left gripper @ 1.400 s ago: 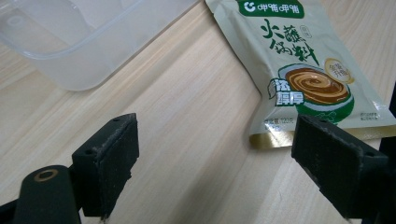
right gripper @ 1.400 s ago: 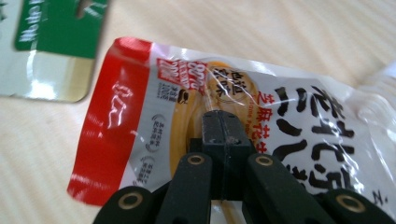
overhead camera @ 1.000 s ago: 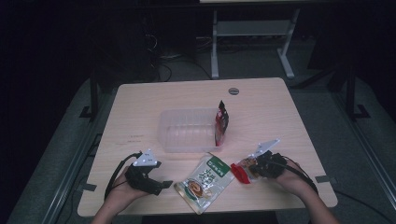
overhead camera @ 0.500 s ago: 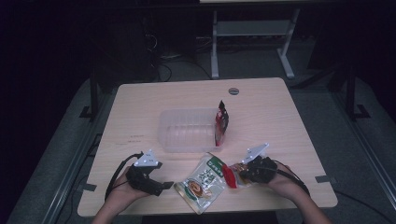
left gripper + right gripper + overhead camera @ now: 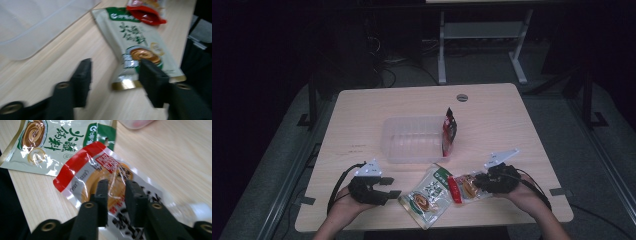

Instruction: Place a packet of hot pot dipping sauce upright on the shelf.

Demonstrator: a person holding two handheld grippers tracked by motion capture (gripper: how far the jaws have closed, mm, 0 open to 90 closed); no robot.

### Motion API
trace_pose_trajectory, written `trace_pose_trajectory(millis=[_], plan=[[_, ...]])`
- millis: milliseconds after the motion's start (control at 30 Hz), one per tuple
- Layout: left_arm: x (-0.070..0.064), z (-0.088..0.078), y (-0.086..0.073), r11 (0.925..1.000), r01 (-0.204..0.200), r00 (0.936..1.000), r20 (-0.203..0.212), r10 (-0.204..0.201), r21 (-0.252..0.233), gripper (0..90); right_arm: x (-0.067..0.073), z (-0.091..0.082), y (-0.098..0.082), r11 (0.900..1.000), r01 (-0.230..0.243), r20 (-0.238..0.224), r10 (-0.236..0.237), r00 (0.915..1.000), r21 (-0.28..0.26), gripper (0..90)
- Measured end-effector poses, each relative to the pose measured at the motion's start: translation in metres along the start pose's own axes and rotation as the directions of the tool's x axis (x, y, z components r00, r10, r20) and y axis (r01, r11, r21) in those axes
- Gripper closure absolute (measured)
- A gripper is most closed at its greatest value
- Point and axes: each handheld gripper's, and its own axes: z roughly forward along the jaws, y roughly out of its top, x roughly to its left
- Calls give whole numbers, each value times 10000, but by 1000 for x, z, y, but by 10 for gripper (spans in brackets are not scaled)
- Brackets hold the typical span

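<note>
1. Right tongs (image 5: 116,195) just loosening over the red snack packet (image 5: 105,173) near the tabletop's (image 5: 492,107) front edge, not pinching.
2. Left tongs (image 5: 113,75) half-closing, empty, around the green pouch (image 5: 136,42) corner; could shove it off.

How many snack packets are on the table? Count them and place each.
3. The green-and-white packet lies flat at the near edge, the red-and-clear packet lies beside it under the right gripper, and the dark red packet stands against the clear tray.

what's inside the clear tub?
The clear tub looks bare in the high view: only table grain shows through its base. The dark red packet stands upright at its right wall; whether inside or just outside is unclear, and it hides that wall.
</note>
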Motion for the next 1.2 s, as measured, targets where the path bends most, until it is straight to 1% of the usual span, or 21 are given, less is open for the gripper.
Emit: trace_pose_trajectory(millis=[67, 133, 167, 233, 333, 400, 467, 567, 600, 667, 700, 733, 767, 800, 867, 933, 1000, 1033, 1067, 1133, 1200], plan=[[-4, 3, 5, 10000, -54, 9999, 147, 53, 49, 592, -1, -7, -5, 9996, -224, 155, 226, 9996, -141, 645], [-8, 9, 13, 9993, -330, 9992, 248, 326, 154, 671, -2, -13, -10, 9986, -469, 288, 476, 9985, -239, 600], [-11, 11, 15, 9992, -338, 9990, 309, 331, 195, 726, -3, -16, -14, 9978, -579, 405, 593, 9974, -335, 565], [-15, 16, 23, 9976, -652, 9972, 394, 642, 236, 802, -4, -20, -19, 9965, -720, 543, 743, 9958, -415, 533], [-21, 24, 33, 9956, -890, 9945, 579, 871, 302, 894, -7, -27, -26, 9939, -911, 771, 957, 9924, -616, 486], [-24, 31, 39, 9941, -1035, 9928, 647, 1013, 321, 896, -9, -31, -32, 9913, -1131, 854, 1187, 9892, -677, 460], [-28, 39, 48, 9912, -1262, 9895, 763, 1228, 412, 896, -13, -34, -37, 9892, -1277, 993, 1345, 9859, -715, 445], [-32, 52, 57, 9902, -1351, 9872, 905, 1314, 362, 896, -18, -37, -40, 9860, -1487, 1068, 1564, 9819, -760, 440], [-33, 56, 59, 9893, -1407, 9863, 922, 1367, 389, 896, -21, -37, -41, 9833, -1646, 1057, 1722, 9794, -777, 438], [-37, 66, 63, 9873, -1504, 9841, 1030, 1446, 509, 896, -25, -37, -43, 9823, -1695, 1062, 1775, 9784, -802, 435], [-38, 71, 66, 9849, -1641, 9821, 1032, 1579, 546, 896, -26, -37, -44, 9815, -1750, 1069, 1826, 9774, -772, 434], [-39, 75, 68, 9841, -1683, 9807, 1101, 1614, 568, 896, -28, -37, -45, 9799, -1857, 1032, 1927, 9758, -736, 431], [-39, 80, 71, 9826, -1759, 9793, 1121, 1686, 589, 896, -30, -37, -47, 9794, -1868, 971, 1938, 9762, -762, 428], [-40, 85, 73, 9828, -1751, 9790, 1163, 1675, 581, 896, -30, -37, -48, 9767, -2016, 937, 2080, 9736, -735, 427], [-42, 94, 77, 9805, -1871, 9763, 1224, 1788, 602, 896, -33, -37, -50, 9740, -2161, 853, 2215, 9714, -687, 418], [-43, 103, 82, 9797, -1903, 9752, 1267, 1812, 631, 896, -35, -37, -51, 9732, -2194, 878, 2249, 9704, -684, 414], [-44, 112, 85, 9766, -2045, 9726, 1263, 1950, 670, 896, -36, -36, -52, 9713, -2282, 758, 2331, 9695, -677, 411], [-45, 116, 86, 9771, -2022, 9729, 1276, 1928, 655, 896, -37, -35, -52, 9707, -2318, 725, 2362, 9690, -641, 411], [-45, 120, 87, 9762, -2061, 9717, 1317, 1959, 682, 896, -37, -35, -52, 9709, -2310, 708, 2352, 9694, -626, 409], [-46, 129, 88, 9747, -2086, 9708, 1374, 1965, 797, 896, -37, -34, -52, 9707, -2336, 701, 2373, 9689, -572, 409], [-47, 138, 87, 9716, -2172, 9692, 1391, 2032, 940, 896, -37, -33, -53, 9706, -2345, 677, 2380, 9689, -549, 409]])
